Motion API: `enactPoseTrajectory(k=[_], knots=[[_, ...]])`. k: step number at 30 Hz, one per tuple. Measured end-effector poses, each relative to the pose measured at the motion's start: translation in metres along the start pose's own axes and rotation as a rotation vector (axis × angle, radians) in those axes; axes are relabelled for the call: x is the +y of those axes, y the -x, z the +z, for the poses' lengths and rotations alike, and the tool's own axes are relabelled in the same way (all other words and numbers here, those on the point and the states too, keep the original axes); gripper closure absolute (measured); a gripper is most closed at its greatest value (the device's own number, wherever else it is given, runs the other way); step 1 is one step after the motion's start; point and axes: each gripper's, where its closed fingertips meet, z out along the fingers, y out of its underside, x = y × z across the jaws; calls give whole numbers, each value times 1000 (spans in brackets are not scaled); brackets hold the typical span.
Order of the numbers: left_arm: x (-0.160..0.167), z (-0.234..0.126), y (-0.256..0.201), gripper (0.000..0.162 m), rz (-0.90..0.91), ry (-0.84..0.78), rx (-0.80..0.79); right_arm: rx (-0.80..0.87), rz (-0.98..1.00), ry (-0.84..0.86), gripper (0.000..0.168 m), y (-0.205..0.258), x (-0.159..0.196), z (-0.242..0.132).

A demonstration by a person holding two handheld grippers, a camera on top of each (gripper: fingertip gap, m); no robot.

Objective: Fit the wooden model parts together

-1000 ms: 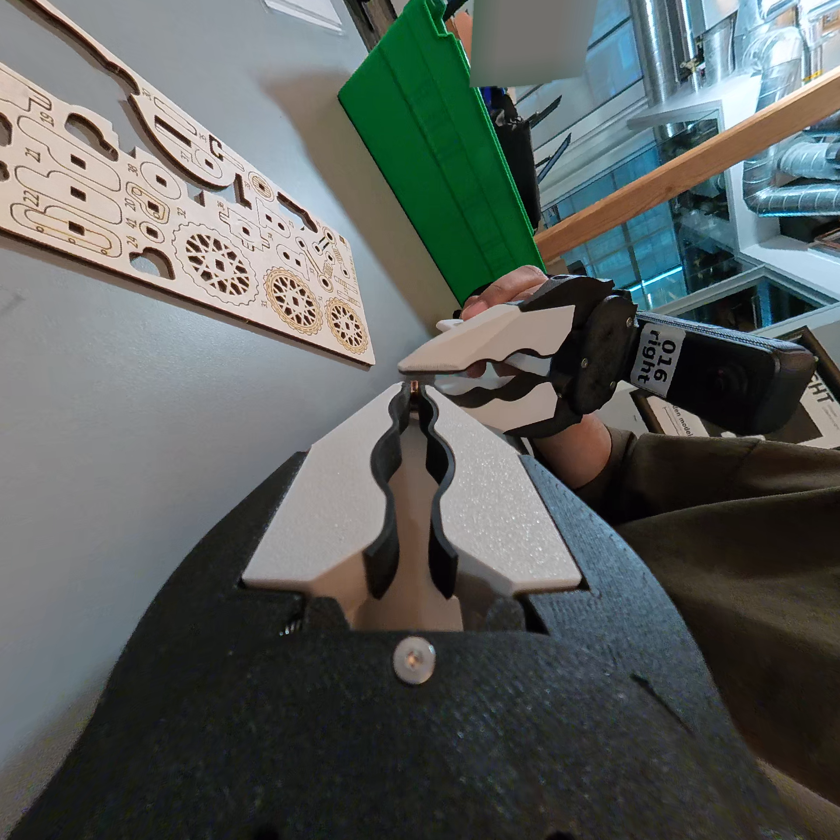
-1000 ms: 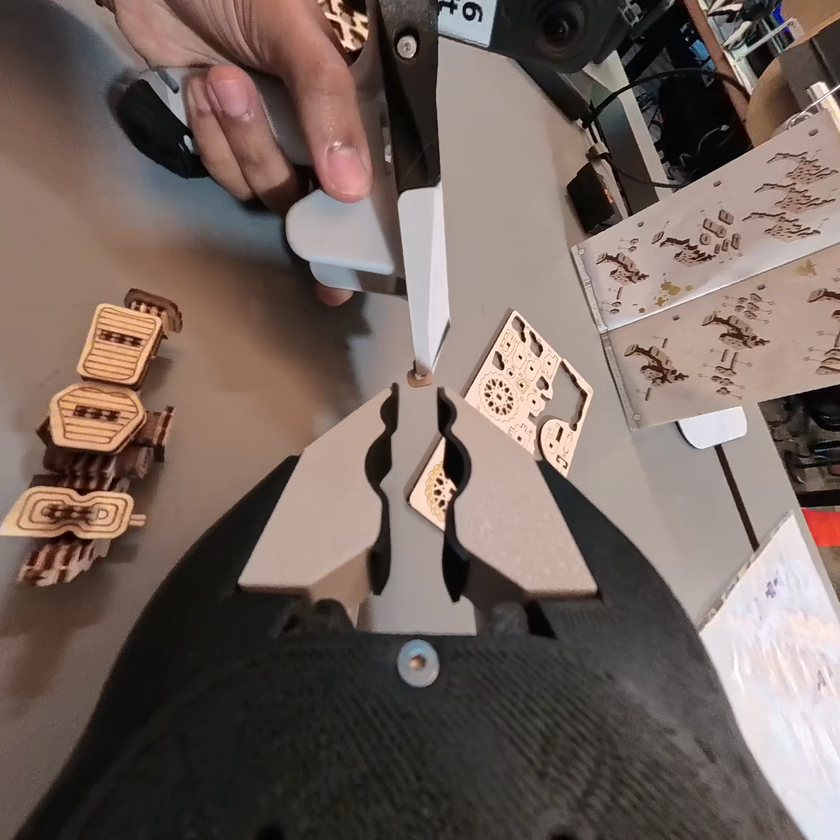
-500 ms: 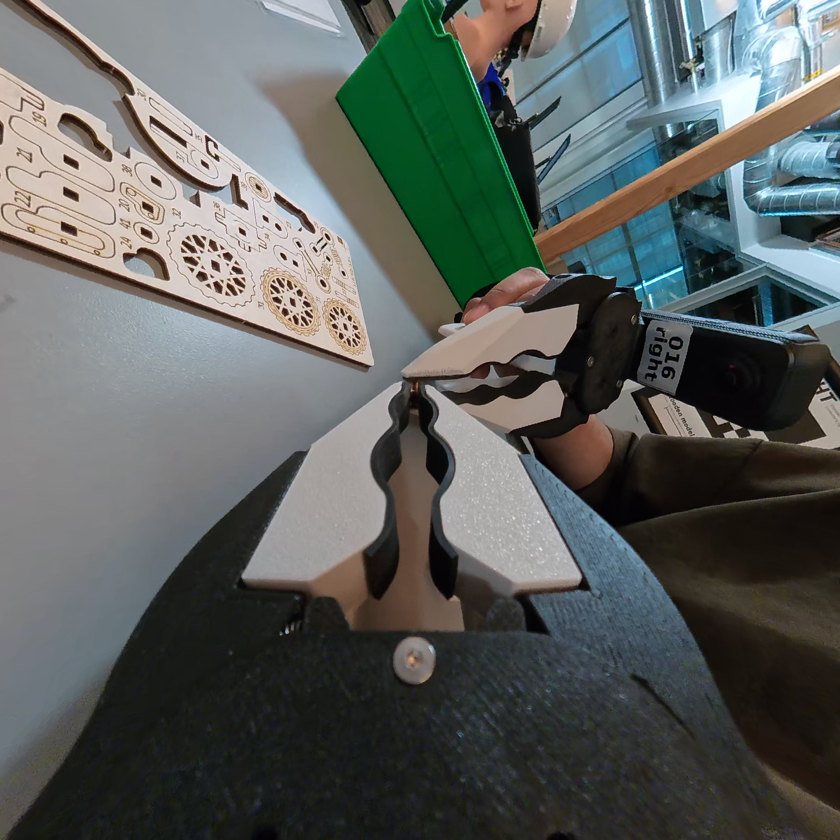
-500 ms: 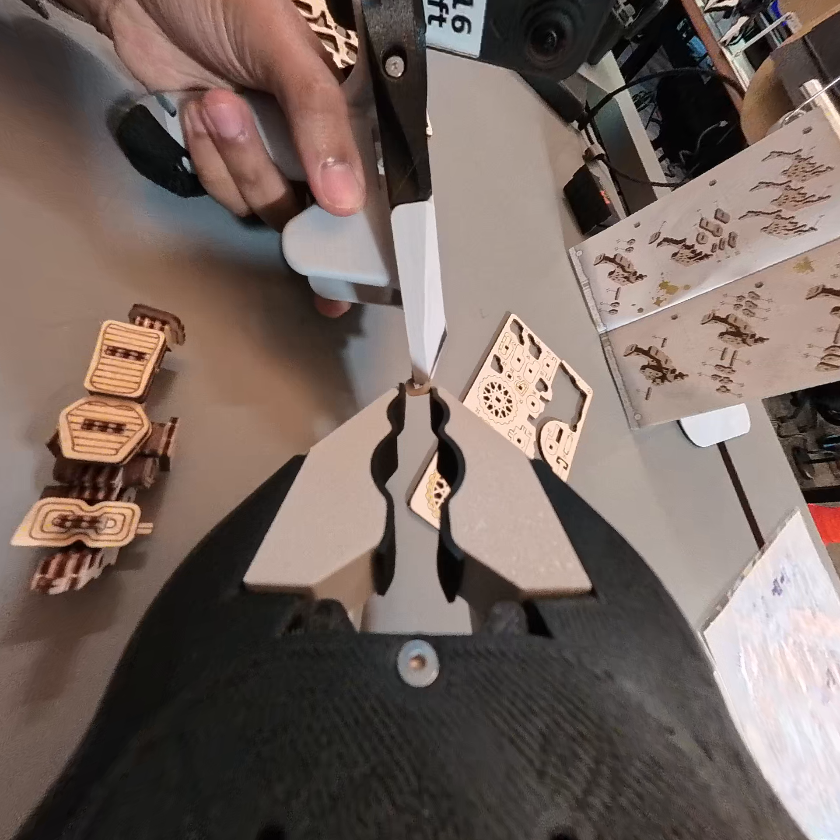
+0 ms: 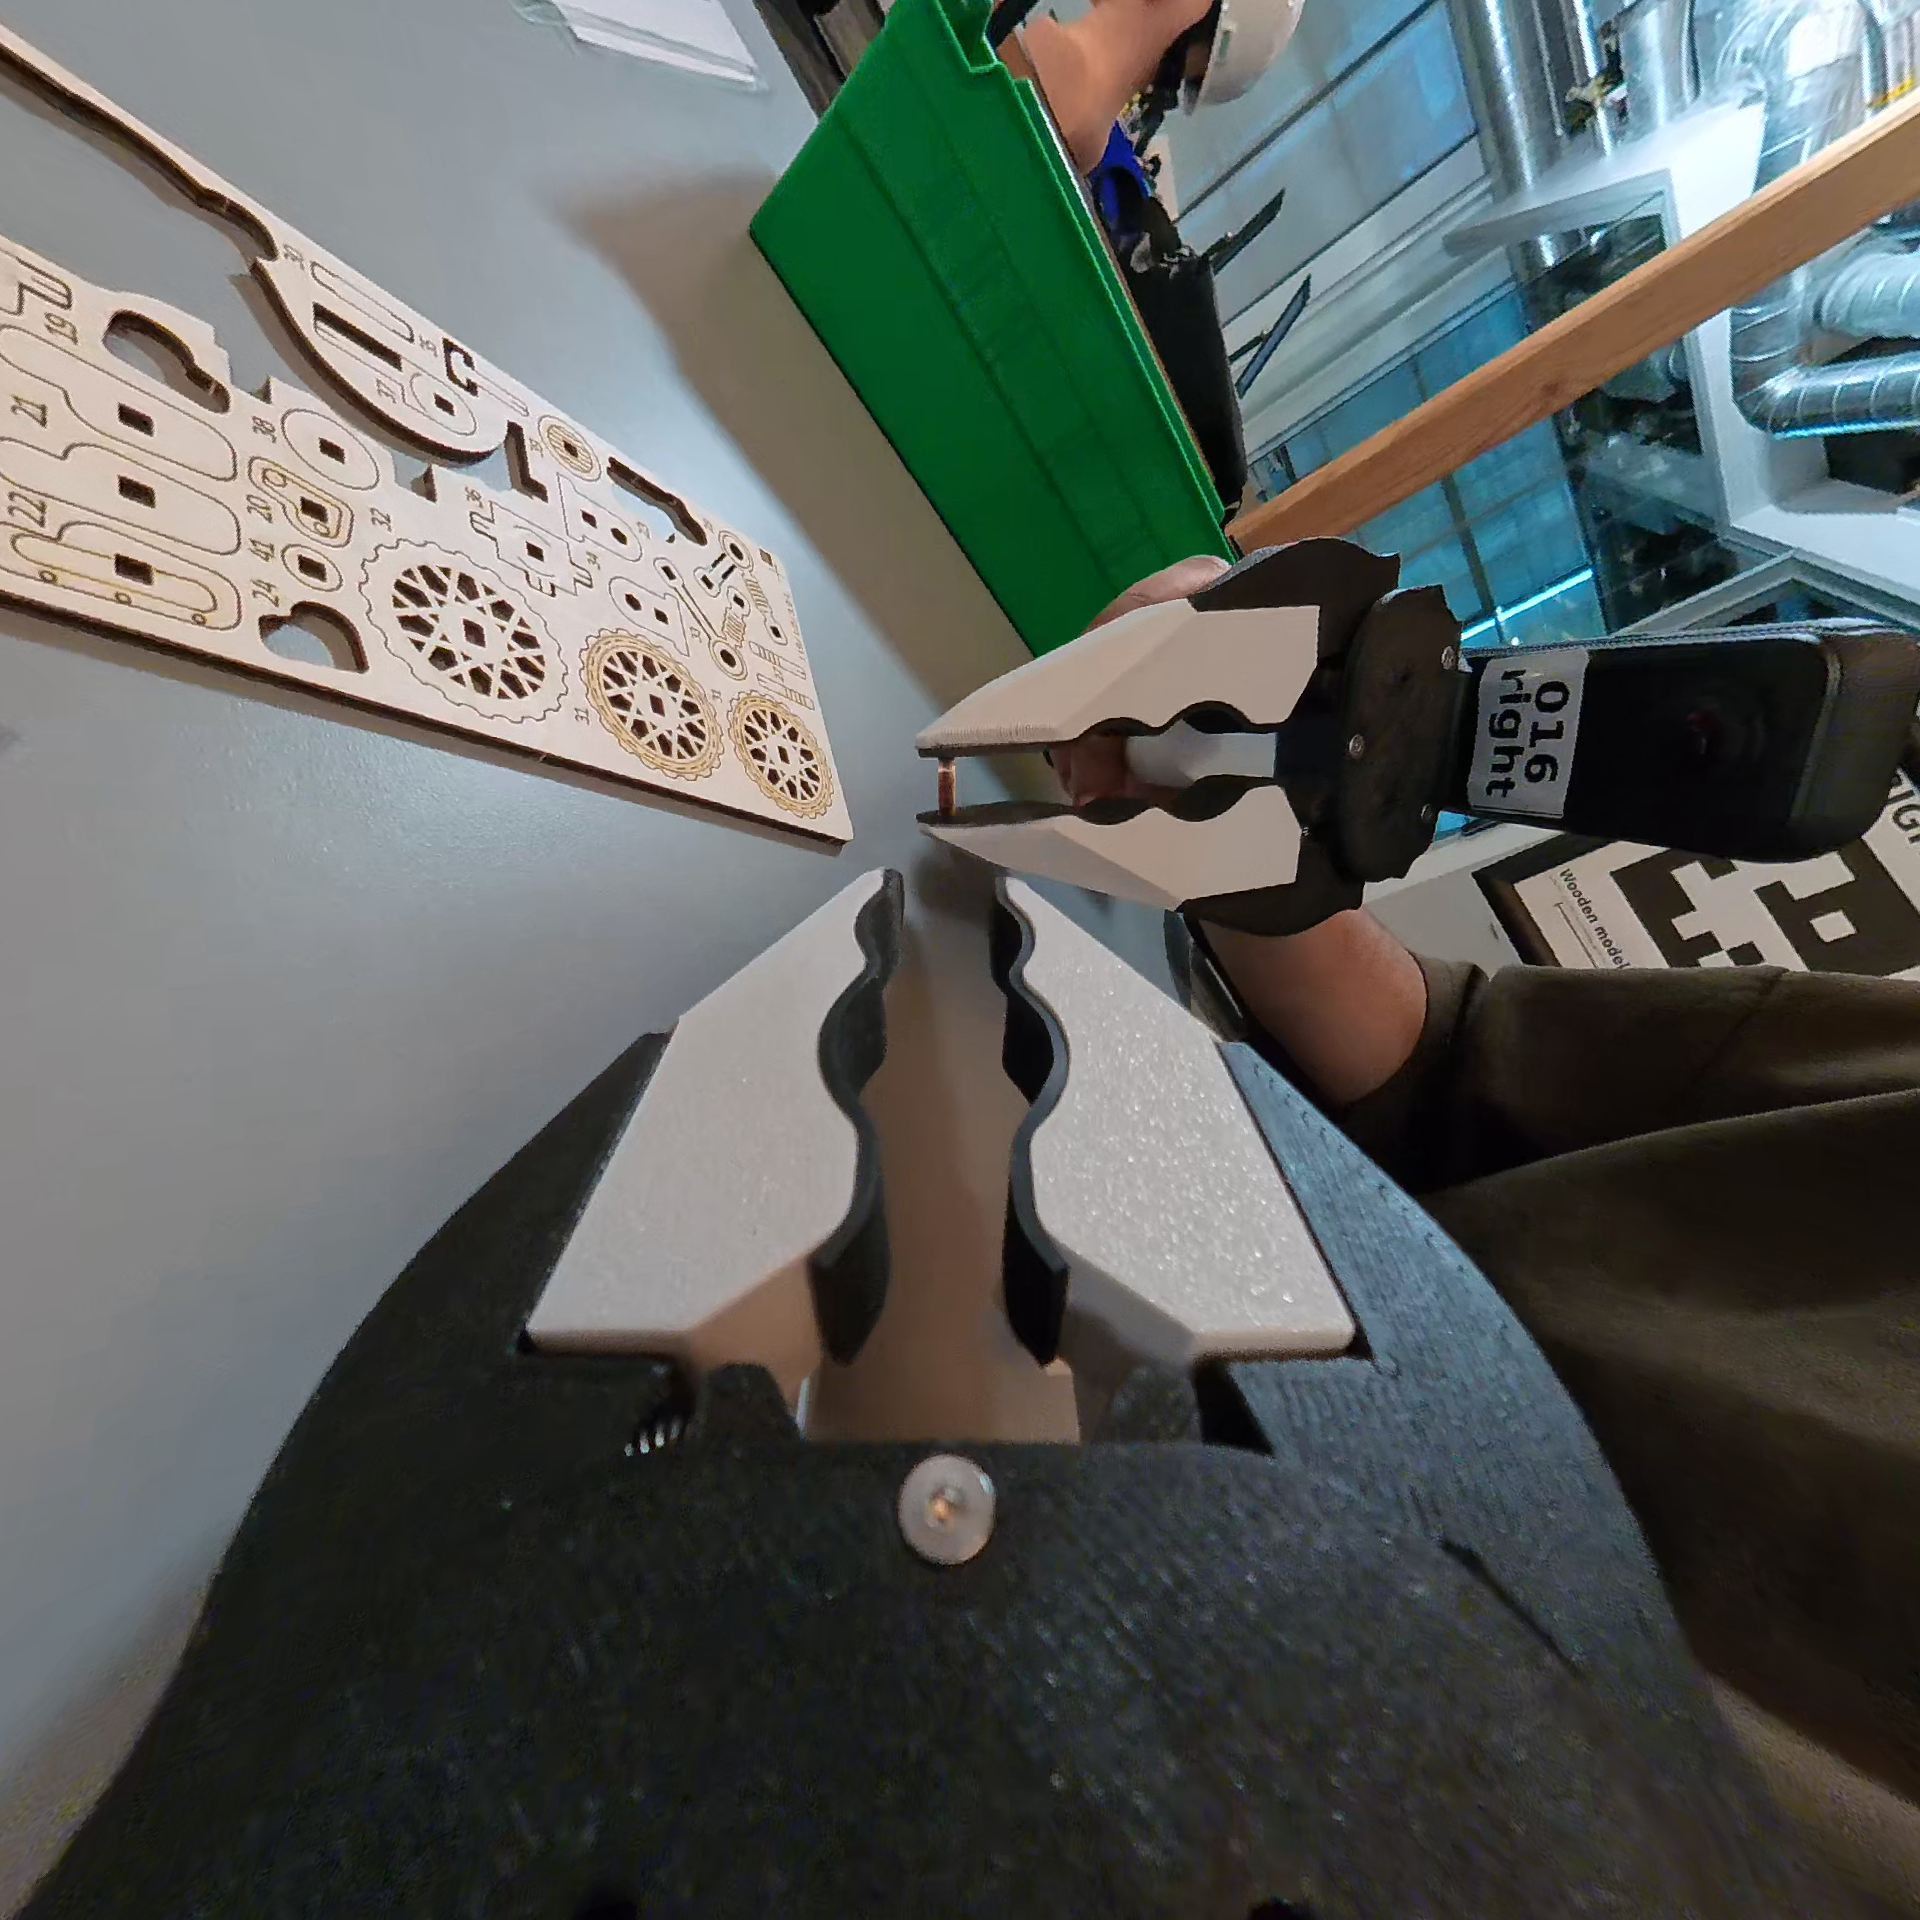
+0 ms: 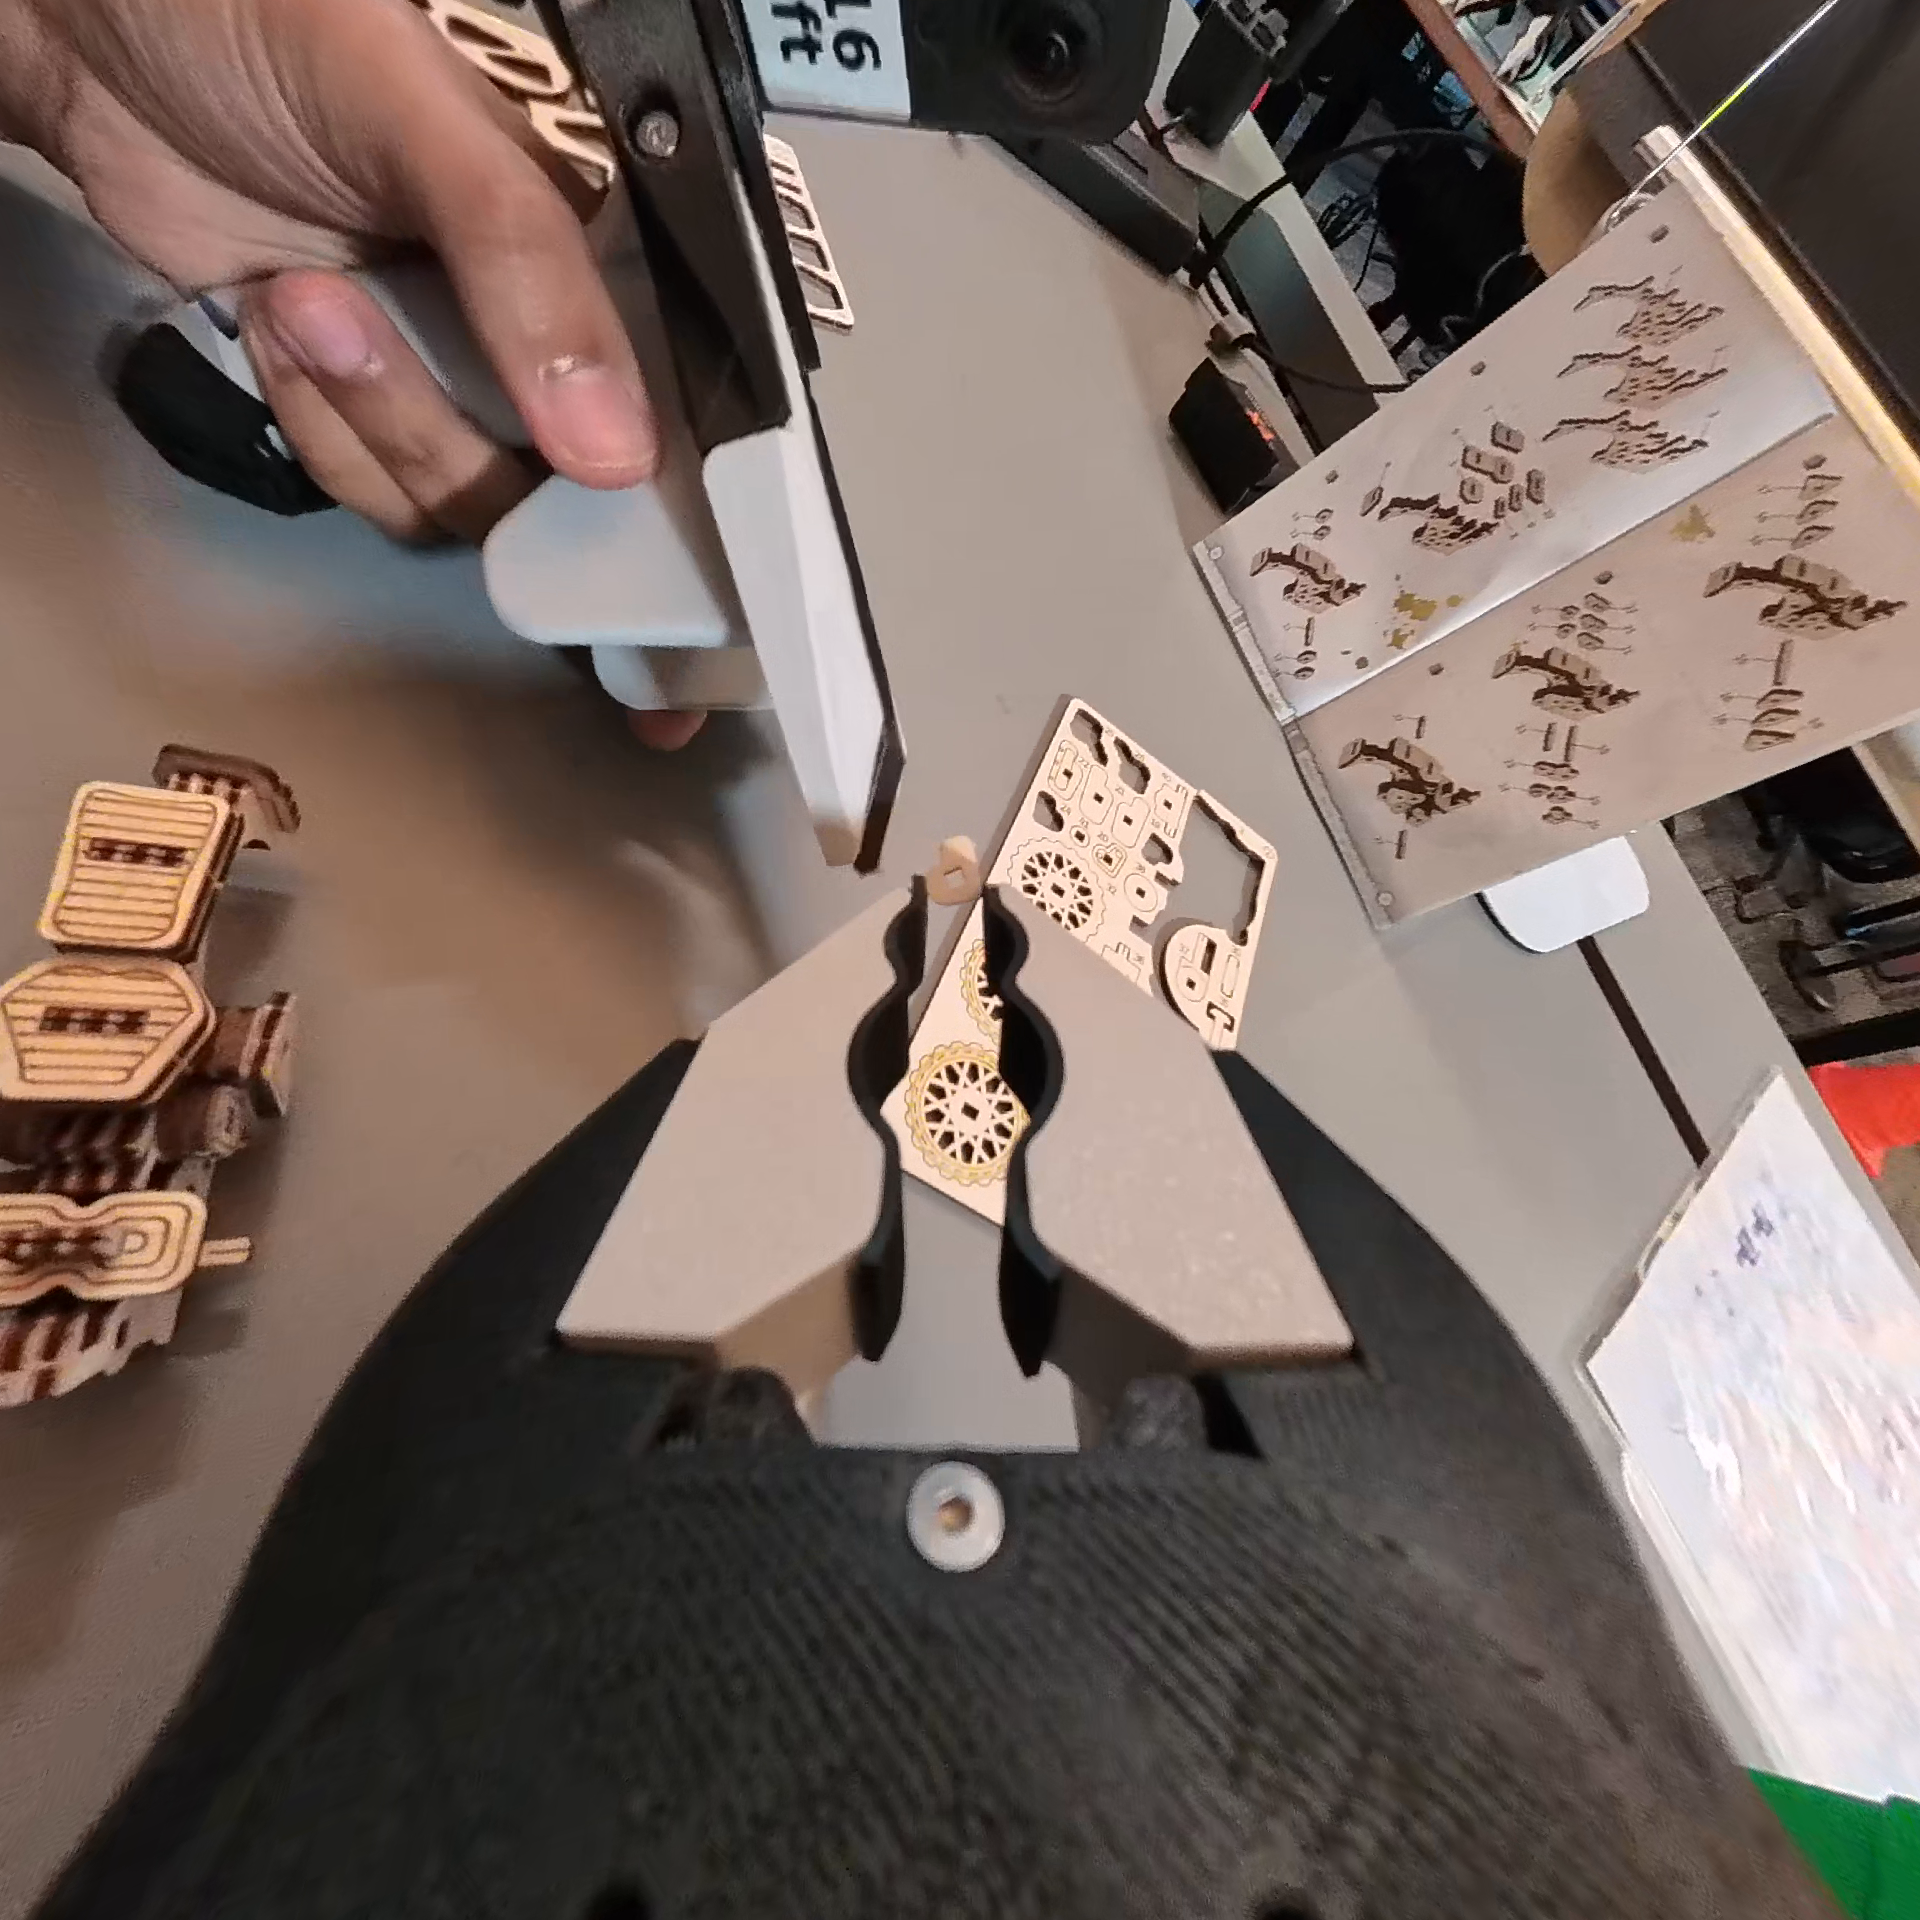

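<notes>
Left wrist view: the left gripper (image 5: 943,909), lower centre, has its jaws parted with nothing between them. Just above and to the right, the right gripper (image 5: 940,795) pinches a small wooden piece (image 5: 947,788) at its fingertips. A laser-cut wooden sheet (image 5: 416,561) lies flat on the grey table (image 5: 260,1039) at upper left.

Right wrist view: the right gripper (image 6: 951,899) at centre clamps the small wooden piece (image 6: 953,883); the left gripper (image 6: 847,857) hangs just beside it, upper left. A partly assembled wooden model (image 6: 114,1081) sits at the left edge.

Wooden parts sheet (image 5: 395,582) cut off at 9 o'clock edge. Assembled model (image 6: 114,1049) cropped at 9 o'clock. Small wooden piece (image 6: 952,881) too small for shape to be resolved.
</notes>
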Motion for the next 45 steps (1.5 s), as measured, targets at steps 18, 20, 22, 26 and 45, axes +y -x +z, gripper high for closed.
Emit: enactPoseTrajectory(k=[18,20,22,26,45], knots=[[-8,-6,-3,154,-59,-47,62,-5,14,-22,160,1,-4,-2],[-9,-6,-3,154,-63,-48,63,-6,21,-27,160,1,-5,-2],[-9,-7,-3,154,-68,-51,67,-8,25,-31,160,0,-5,-2],[-10,-7,-3,154,-73,-58,74,-19,26,-39,160,2,-6,-3],[-5,-4,-4,155,-43,-27,63,-45,-95,-51,159,15,-9,-2]])
